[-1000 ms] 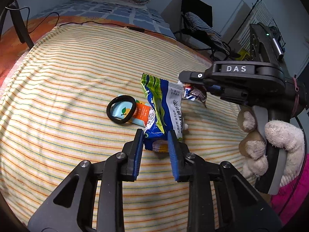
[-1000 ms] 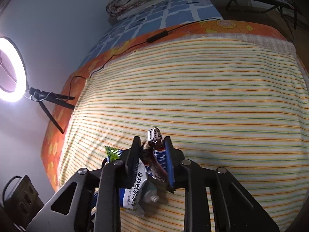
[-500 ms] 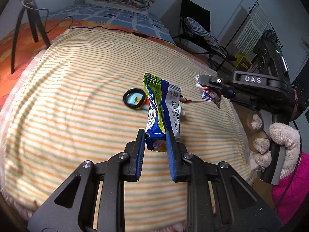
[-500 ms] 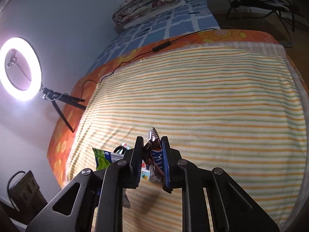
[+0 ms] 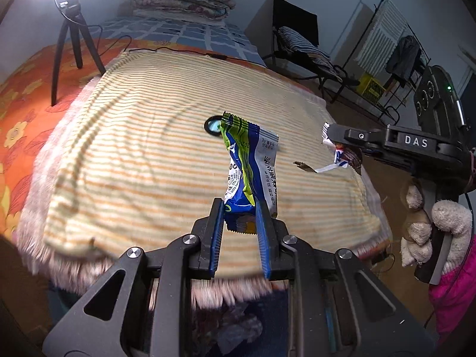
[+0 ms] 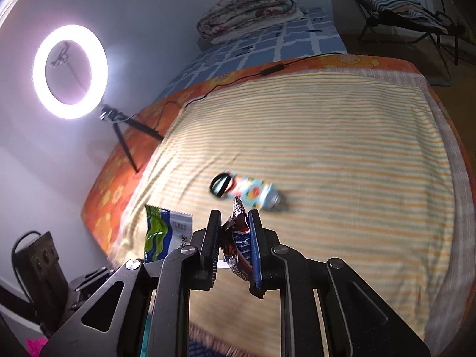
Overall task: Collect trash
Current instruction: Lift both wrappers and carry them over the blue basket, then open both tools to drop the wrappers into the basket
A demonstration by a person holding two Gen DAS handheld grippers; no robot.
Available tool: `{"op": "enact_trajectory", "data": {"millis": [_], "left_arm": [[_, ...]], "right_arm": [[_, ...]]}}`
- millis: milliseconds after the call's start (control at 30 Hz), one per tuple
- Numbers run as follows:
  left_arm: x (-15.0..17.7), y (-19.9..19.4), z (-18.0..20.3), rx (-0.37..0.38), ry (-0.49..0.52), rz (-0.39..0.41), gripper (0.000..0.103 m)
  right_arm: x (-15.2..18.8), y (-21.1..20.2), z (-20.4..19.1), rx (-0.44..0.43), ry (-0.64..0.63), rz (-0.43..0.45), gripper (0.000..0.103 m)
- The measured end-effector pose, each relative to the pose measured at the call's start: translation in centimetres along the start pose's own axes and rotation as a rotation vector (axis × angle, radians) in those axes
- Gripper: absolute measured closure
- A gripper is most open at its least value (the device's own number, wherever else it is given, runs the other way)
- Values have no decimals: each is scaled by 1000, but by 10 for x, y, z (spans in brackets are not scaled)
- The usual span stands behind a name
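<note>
The striped bed (image 6: 327, 136) is carrying only a spray can (image 6: 255, 194). The left gripper (image 5: 240, 218) is clenching a blue-green snack packet (image 5: 248, 172), bearing unreadable Chinese print, upright above the bed edge, likely for binning. The right gripper (image 6: 233, 244), marked "DAS", is pinching a crumpled brown wrapper (image 6: 236, 238) aloft.

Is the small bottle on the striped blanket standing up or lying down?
Lying down. The bottle rests on its side on the blanket, beside a black ring.
</note>
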State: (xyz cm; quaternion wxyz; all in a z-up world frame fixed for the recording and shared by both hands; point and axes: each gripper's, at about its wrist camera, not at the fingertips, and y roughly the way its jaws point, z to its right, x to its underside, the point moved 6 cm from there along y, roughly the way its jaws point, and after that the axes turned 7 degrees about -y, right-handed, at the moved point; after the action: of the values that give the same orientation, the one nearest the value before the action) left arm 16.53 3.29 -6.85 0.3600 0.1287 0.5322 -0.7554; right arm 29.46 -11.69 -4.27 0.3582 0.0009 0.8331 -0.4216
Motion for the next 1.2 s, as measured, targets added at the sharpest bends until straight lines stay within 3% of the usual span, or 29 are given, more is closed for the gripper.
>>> {"op": "enact_trajectory", "data": {"millis": [600, 1200], "left_arm": [[85, -67, 0, -37, 29, -36, 82], [164, -48, -13, -82, 5, -176, 82]], "right_arm": [[104, -52, -67, 41, -120, -29, 87], [189, -35, -80, 38, -108, -140, 87]]}}
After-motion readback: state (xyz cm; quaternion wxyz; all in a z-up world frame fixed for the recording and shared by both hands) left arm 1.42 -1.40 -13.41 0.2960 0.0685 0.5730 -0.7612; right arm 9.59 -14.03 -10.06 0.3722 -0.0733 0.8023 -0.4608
